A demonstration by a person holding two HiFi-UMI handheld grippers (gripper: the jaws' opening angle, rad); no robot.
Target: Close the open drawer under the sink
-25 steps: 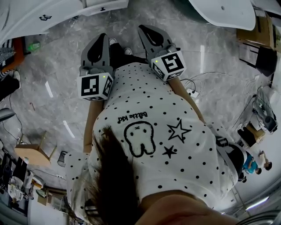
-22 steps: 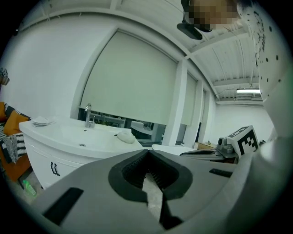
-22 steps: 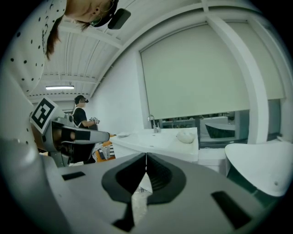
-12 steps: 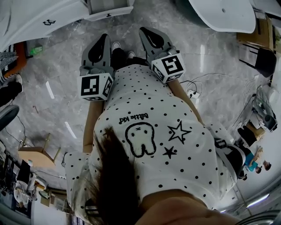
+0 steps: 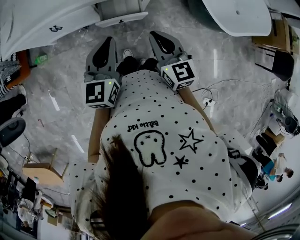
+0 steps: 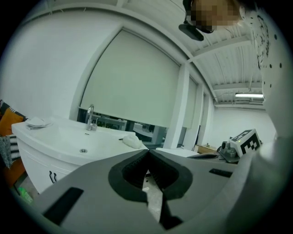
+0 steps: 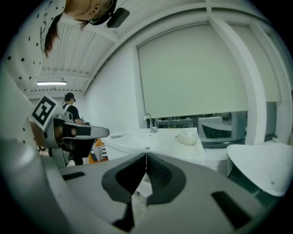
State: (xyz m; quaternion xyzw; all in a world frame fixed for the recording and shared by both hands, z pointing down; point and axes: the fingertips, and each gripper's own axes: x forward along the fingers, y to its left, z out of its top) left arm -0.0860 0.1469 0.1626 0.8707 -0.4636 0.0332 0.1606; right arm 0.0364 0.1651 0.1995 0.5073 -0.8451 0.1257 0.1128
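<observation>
The white sink cabinet point(image 5: 42, 21) fills the head view's top left, and its open drawer point(image 5: 121, 18), a white front with a small dark handle, juts out beside it. My left gripper point(image 5: 109, 39) and right gripper point(image 5: 155, 34) are held side by side over the marble floor, a short way short of the drawer. Both are shut with nothing between the jaws. The left gripper view shows the basin point(image 6: 68, 141) and faucet point(image 6: 90, 118) beyond the left gripper point(image 6: 147, 151). In the right gripper view the right gripper point(image 7: 146, 155) points at the same basin point(image 7: 155, 139). The jaws hide the drawer there.
A white lump point(image 7: 187, 137) lies on the basin's right side. A large white tub point(image 5: 239, 14) stands to the right, also seen in the right gripper view point(image 7: 265, 169). Cables point(image 5: 206, 98) trail on the floor at right; a wooden stool point(image 5: 44, 171) stands behind at left.
The cabinet and drawer have slid further into the head view from the top as I move toward them. Both grippers stay shut and keep their side-by-side pose.
</observation>
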